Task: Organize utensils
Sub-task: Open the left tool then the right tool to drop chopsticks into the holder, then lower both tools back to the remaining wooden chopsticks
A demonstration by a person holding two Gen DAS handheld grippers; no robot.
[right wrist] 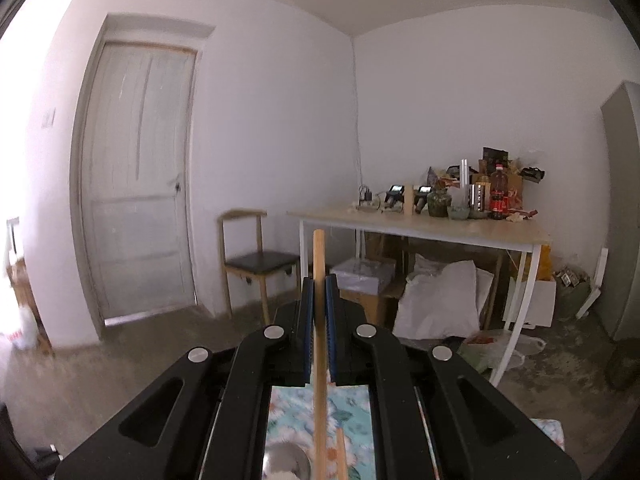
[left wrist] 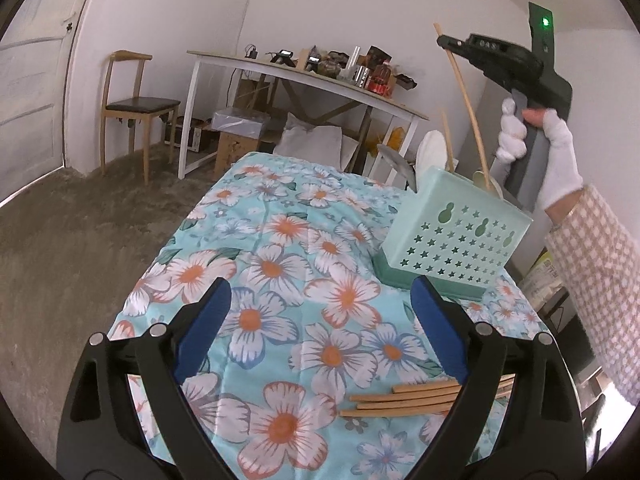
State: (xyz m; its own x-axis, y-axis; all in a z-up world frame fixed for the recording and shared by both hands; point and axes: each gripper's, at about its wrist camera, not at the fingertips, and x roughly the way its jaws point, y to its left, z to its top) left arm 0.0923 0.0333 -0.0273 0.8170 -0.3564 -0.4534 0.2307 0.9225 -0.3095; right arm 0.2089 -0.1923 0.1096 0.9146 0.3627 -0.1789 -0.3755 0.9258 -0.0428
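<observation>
A mint-green utensil holder point(left wrist: 452, 232) with star cutouts stands on the floral tablecloth point(left wrist: 280, 264) at the right. It holds a chopstick point(left wrist: 447, 144) and spoons point(left wrist: 430, 152). My right gripper point(left wrist: 446, 42) is above it, shut on a wooden chopstick point(left wrist: 468, 104) whose lower end dips into the holder. In the right wrist view the chopstick point(right wrist: 319, 280) stands upright between the shut blue pads point(right wrist: 307, 320). My left gripper point(left wrist: 320, 320) is open and empty above the cloth. Several wooden chopsticks point(left wrist: 404, 398) lie on the cloth near its right finger.
Beyond the table stand a wooden chair point(left wrist: 132, 108) and a white desk point(left wrist: 304, 76) loaded with bottles and boxes, also in the right wrist view point(right wrist: 420, 224). Bags and boxes sit under it. A door point(right wrist: 140, 180) is at the left.
</observation>
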